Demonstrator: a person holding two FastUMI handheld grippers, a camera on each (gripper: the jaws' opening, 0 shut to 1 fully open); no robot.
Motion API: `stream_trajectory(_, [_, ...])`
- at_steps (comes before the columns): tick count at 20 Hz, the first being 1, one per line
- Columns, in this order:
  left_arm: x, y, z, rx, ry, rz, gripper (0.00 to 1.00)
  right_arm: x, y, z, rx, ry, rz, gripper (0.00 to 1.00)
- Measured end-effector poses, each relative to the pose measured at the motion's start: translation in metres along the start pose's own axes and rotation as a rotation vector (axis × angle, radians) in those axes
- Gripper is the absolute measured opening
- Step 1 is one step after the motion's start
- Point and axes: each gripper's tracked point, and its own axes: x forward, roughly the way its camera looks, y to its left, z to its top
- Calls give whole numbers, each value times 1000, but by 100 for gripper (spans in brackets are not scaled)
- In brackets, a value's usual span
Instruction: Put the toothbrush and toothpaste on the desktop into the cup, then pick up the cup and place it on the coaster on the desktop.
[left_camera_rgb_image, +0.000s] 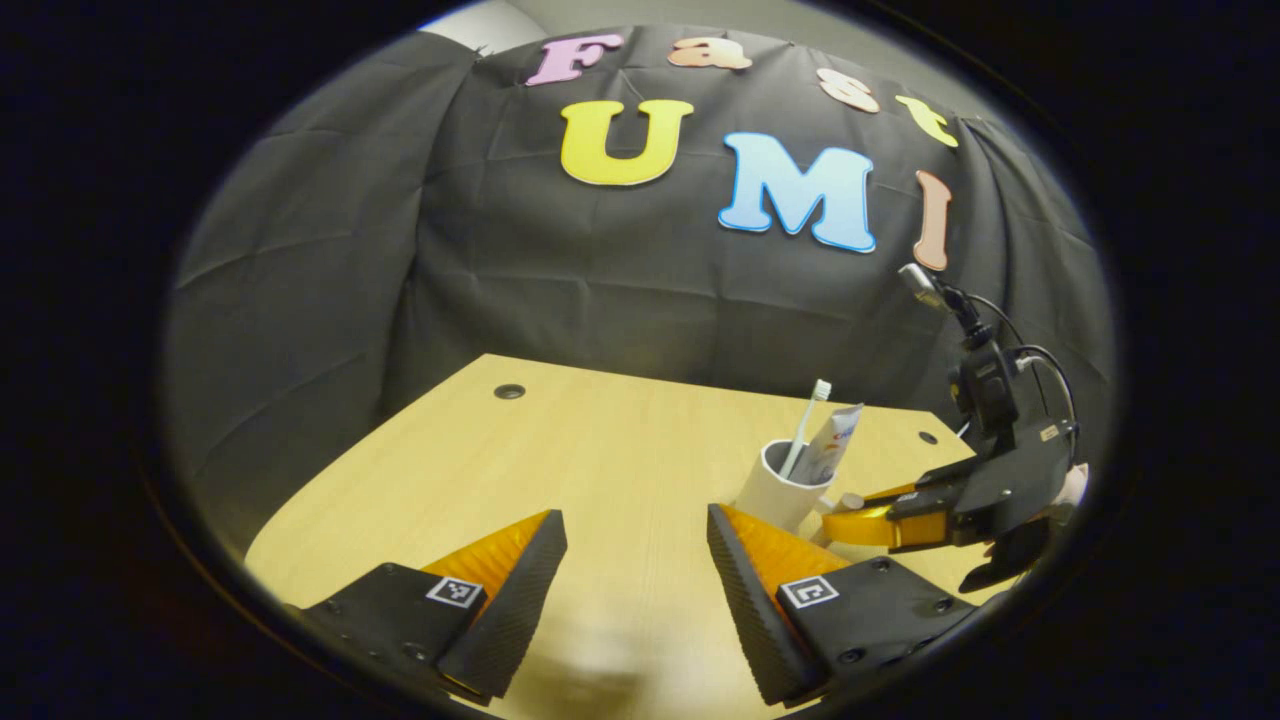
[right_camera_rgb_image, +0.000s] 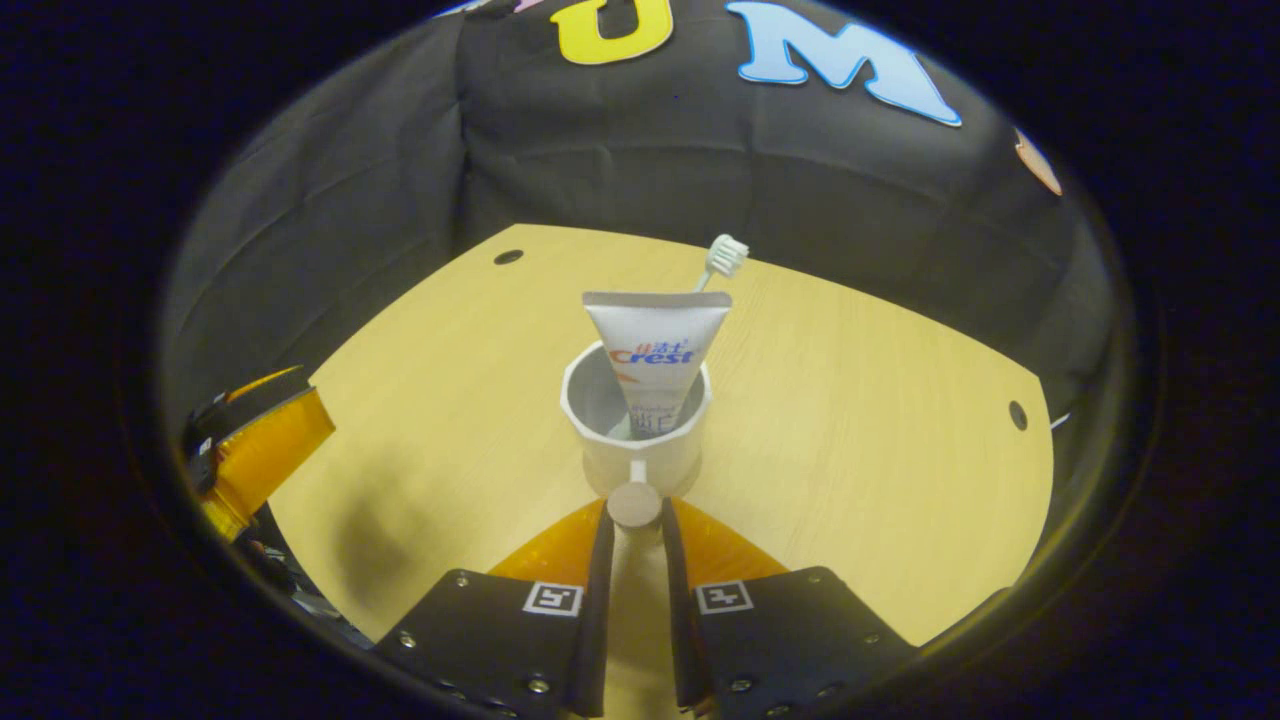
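**Right gripper clamped on the cup handle**

The white cup (right_camera_rgb_image: 635, 430) stands upright near the middle of the wooden desktop (right_camera_rgb_image: 850, 420), directly ahead of the right gripper (right_camera_rgb_image: 634, 520), whose fingers are closed on its knobbed handle (right_camera_rgb_image: 634, 503). The flat toothpaste (right_camera_rgb_image: 655, 350) tube and slim toothbrush (right_camera_rgb_image: 722, 258) lean inside, long axes near vertical. The left gripper (left_camera_rgb_image: 635, 560) hovers farther off, fingers apart, holding nothing.

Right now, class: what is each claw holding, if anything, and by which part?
The right claw is closed on the cup by its handle. The left claw is open, holding nothing.
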Motion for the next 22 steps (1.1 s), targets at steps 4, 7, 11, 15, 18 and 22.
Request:
stream_trajectory(4, [-3, -19, 9, 19, -6, -30, 92, -35, -16, -4, 45, -44, -29, 26])
stream_trajectory(7, [-6, -39, 20, 32, -20, -61, 92, -62, -41, -9, 87, -75, -84, 27])
stream_trajectory(11, [-16, -71, 45, 68, -54, -106, 92, -105, -73, -9, 143, -142, -169, 26])
stream_trajectory(15, [-29, -103, 87, 88, -121, -140, 92, -158, -90, 15, 193, -261, -225, 26])
stream_trajectory(18, [-40, -126, 124, 109, -186, -158, 92, -195, -96, 41, 212, -366, -252, 26])
stream_trajectory(22, [-57, -150, 171, 141, -282, -163, 92, -246, -104, 77, 199, -511, -293, 26])
